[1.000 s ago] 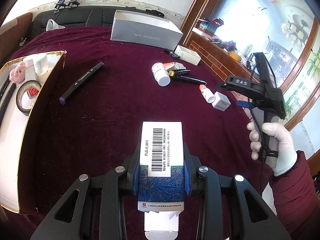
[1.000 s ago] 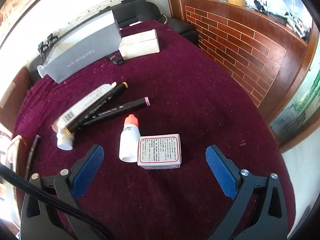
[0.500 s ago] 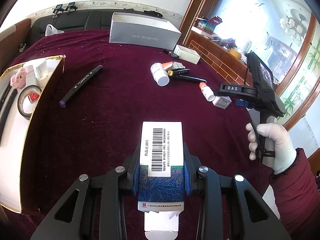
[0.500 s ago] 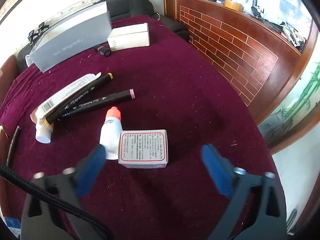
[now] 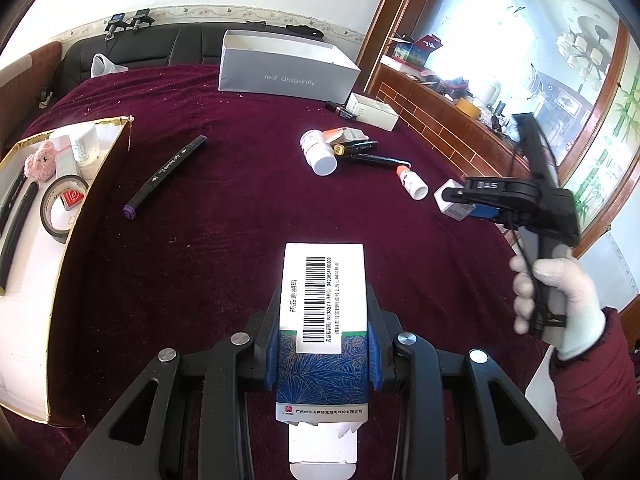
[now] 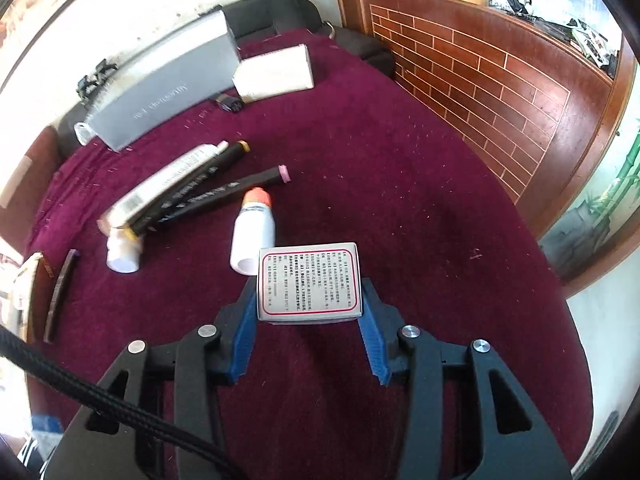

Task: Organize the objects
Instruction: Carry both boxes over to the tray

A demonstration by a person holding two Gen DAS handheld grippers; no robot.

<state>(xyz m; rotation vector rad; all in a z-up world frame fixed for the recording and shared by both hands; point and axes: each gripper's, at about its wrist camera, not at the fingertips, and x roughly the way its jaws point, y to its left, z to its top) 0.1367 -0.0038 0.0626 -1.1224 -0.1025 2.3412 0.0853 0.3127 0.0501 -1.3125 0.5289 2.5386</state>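
Now my right gripper [image 6: 308, 312] fingers, just closing, pinch the small red-bordered white carton [image 6: 309, 282]; left gripper [image 5: 322, 350] clamps the blue-and-white barcoded carton [image 5: 323, 320]. Next, lift toward the gold-edged tray [image 5: 96, 200] at nine o'clock.

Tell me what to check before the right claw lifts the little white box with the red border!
1. Small white cardboard box with red-bordered label sits between the right claw pads, whose jaws have just been closing: ok.
2. Pads pressing it firmly: cannot tell.
3. White plastic bottle with orange cap lies outside the claw: ok, though close.
4. Left claw grips blue-and-white barcoded carton: ok.
5. Gold-edged open box shows bare floor: ok.
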